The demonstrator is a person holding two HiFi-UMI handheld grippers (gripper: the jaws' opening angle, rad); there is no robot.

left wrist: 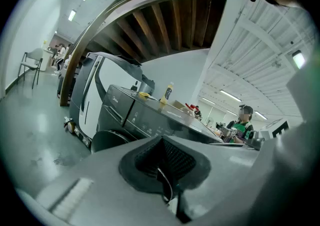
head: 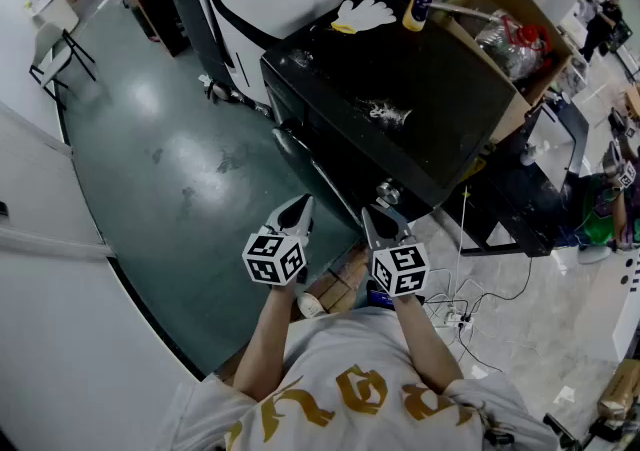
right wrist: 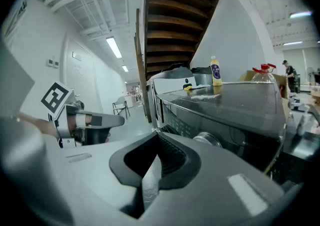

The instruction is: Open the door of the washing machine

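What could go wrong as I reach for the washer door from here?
Both the left gripper and right gripper are shut and short of the washing machine; unopened, they'd likely just bump the door. A hard pull might topple the upright bottle on top. Loose cables lie at your right; stepping back could snag them.

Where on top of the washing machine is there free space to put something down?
The washing machine's top is bare between the crumpled shiny scrap and the cardboard box, and also near its front edge. The far end is crowded: yellow bottle, white glove.
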